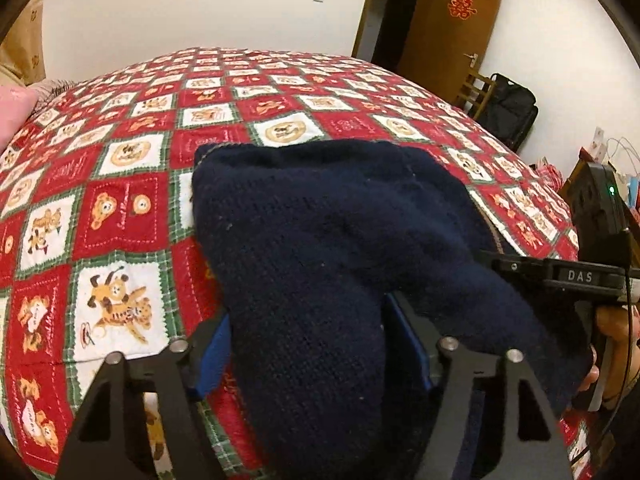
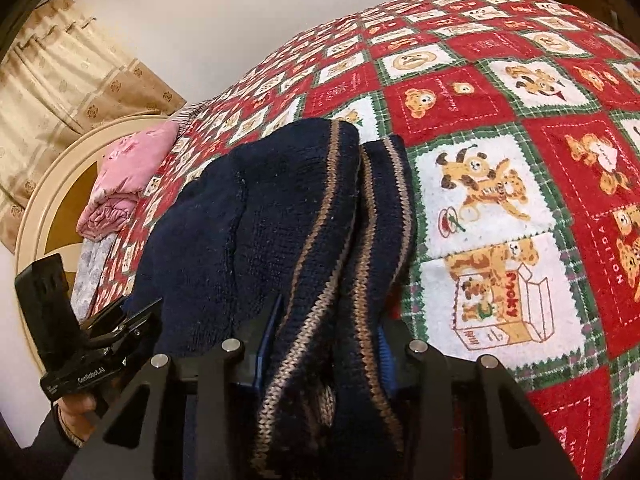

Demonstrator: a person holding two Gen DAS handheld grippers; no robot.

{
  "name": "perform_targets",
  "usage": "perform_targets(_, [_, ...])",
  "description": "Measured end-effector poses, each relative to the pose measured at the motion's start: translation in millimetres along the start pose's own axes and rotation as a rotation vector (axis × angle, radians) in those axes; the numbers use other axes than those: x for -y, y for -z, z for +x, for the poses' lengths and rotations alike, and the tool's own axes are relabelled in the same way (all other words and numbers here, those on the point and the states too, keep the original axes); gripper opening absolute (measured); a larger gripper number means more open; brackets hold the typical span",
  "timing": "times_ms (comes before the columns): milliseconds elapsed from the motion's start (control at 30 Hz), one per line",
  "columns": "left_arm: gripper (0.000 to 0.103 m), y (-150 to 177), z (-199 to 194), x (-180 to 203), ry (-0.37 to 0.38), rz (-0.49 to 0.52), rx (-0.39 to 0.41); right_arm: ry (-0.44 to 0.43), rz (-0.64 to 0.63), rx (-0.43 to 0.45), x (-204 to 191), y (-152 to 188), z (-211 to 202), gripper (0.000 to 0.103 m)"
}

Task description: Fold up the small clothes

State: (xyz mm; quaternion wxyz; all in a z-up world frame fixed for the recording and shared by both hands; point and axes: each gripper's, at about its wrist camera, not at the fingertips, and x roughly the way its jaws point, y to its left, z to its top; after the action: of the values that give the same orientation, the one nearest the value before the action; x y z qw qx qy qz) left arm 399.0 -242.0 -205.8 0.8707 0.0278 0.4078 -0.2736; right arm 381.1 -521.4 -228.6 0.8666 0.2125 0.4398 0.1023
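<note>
Your right gripper [image 2: 320, 344] was clamped on the striped hem of the navy sweater [image 2: 280, 216]. Your left gripper [image 1: 308, 344] straddled a fold of it, though whether its pads pressed I could not tell. The sweater lay bunched on the teddy-bear bedspread [image 1: 120, 184].

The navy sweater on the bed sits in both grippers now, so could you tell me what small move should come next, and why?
Probably carry both grips forward together and lay the held end over the far part. The navy sweater is bunched between the left gripper, and its striped hem between the right gripper, while its far part rests on the teddy-bear bedspread.
</note>
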Motion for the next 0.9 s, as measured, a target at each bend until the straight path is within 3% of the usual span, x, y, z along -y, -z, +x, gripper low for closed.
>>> perform_targets(300, [0.045,0,-13,7,-0.042,0.024,0.014,0.055,-0.033,0.056,-15,12,-12,0.033])
perform_targets(600, [0.04,0,-19,11,-0.07,0.012,0.033,0.07,-0.055,0.104,-20,18,-21,0.031])
perform_targets(900, [0.036,-3,-56,20,-0.067,-0.002,0.091,0.021,-0.064,0.167,-42,28,-48,0.03])
